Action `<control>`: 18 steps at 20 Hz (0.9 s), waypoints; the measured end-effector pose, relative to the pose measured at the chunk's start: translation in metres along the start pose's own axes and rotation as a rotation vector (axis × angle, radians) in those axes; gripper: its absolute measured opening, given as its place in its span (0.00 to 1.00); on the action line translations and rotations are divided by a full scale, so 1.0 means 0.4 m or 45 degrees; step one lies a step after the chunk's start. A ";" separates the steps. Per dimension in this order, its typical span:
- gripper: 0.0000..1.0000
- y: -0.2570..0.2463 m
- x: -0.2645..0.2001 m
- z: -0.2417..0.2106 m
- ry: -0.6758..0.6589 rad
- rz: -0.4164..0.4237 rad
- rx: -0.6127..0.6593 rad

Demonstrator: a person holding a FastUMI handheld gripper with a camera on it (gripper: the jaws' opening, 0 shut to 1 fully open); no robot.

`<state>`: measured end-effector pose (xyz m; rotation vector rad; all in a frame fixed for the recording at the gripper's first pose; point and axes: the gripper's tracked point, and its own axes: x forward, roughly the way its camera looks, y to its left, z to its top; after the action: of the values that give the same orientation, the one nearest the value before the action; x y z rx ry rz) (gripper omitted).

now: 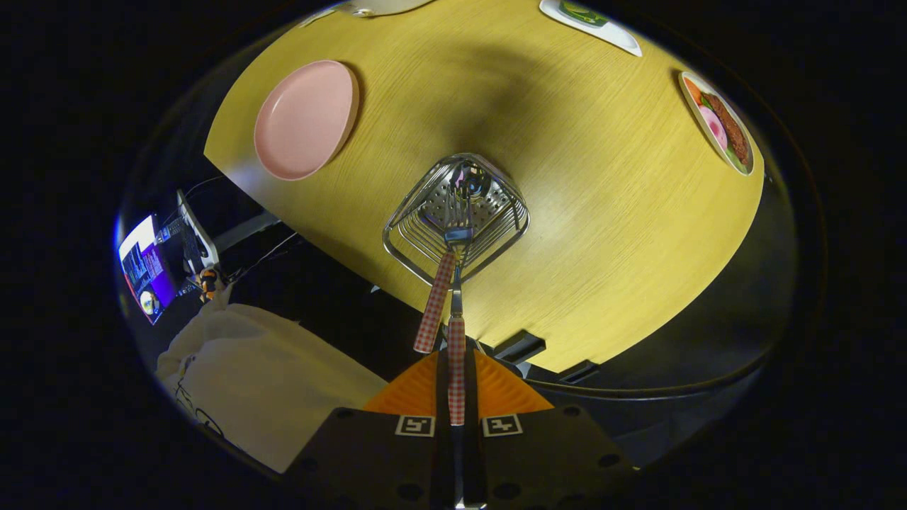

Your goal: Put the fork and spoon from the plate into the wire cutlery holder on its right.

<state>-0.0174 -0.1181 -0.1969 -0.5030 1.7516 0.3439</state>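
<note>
My gripper (456, 382) has its two fingers pressed together on the checked handle of the fork (457, 354), which runs straight forward from between them with its tines down inside the wire cutlery holder (397, 237). I am looking almost straight down into that holder, so I see its square rim, its wire sides and the perforated bottom. The spoon (435, 304) is already in there: its bowl sits deep in the holder near the far side, and its own checked handle leans out over the near rim, slanting to the left of the fork's handle and close against it, though I cannot tell whether the two handles touch. The holder stands on the yellow wooden table (602, 234), close to its near edge. The pink plate (306, 119) lies on the same table well apart from the holder, to its left and farther away from me, with nothing on it. Across the table, beyond the holder and to the right, I see a dish with food (719, 124) at the table's edge, and a white tray (592, 25) further round. Off the table on the left there is a lit screen (145, 269) and a pale cloth (269, 386).
</note>
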 end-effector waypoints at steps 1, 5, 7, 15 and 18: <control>0.10 0.000 0.001 0.008 0.001 0.001 -0.001; 0.12 0.000 -0.004 0.033 -0.012 0.021 0.039; 0.17 -0.004 -0.008 0.040 -0.032 0.032 0.053; 0.84 0.013 -0.103 0.058 -0.302 0.124 0.102; 1.00 0.017 -0.158 0.040 -0.418 0.140 0.085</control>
<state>0.0045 -0.0950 -0.1395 -0.2843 1.4685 0.4194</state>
